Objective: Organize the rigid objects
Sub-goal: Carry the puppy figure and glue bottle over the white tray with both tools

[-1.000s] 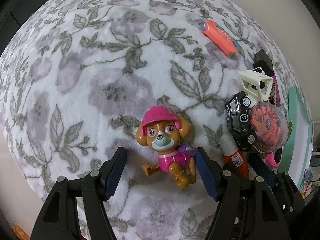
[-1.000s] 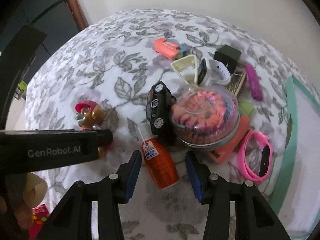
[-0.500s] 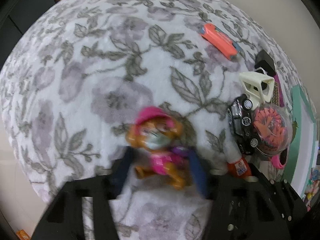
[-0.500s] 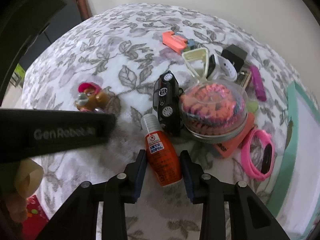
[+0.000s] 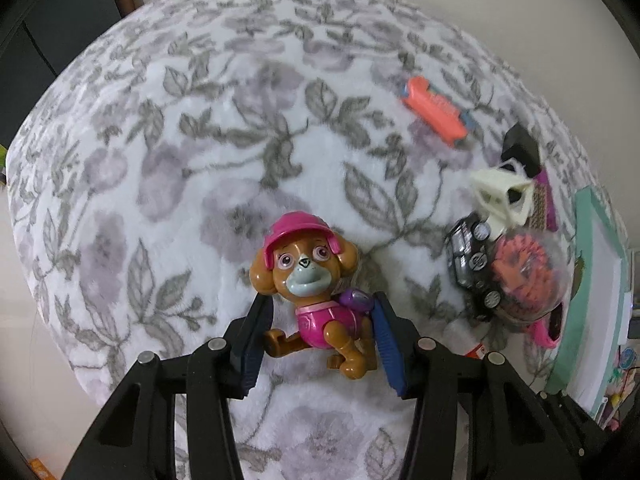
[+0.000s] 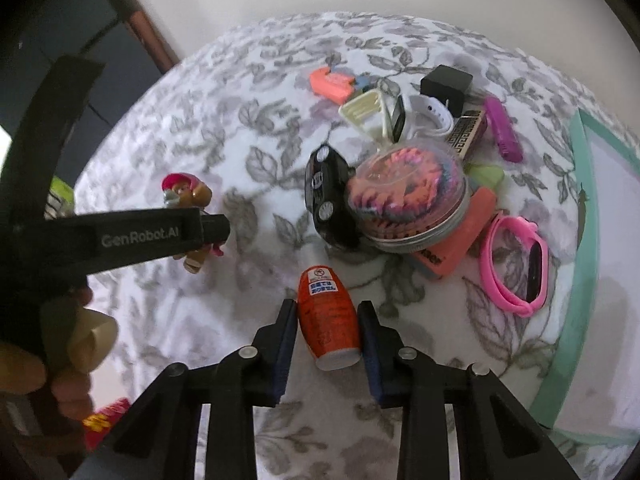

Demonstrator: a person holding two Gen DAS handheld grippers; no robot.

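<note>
Left wrist view: pup figurine (image 5: 310, 300) is clamped at its torso between the left gripper (image 5: 320, 340) pads, over the floral blanket (image 5: 180, 160), apart from the clutter.

Right wrist view: orange bottle (image 6: 329, 316) is pinched broadside by the right gripper (image 6: 326, 344), jaws closed on it, ready for pulling from beside the black toy car (image 6: 326, 200).

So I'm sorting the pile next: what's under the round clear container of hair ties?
The round clear container rests on a coral block; a pale green piece peeks out behind. Anything else underneath is hidden.
</note>
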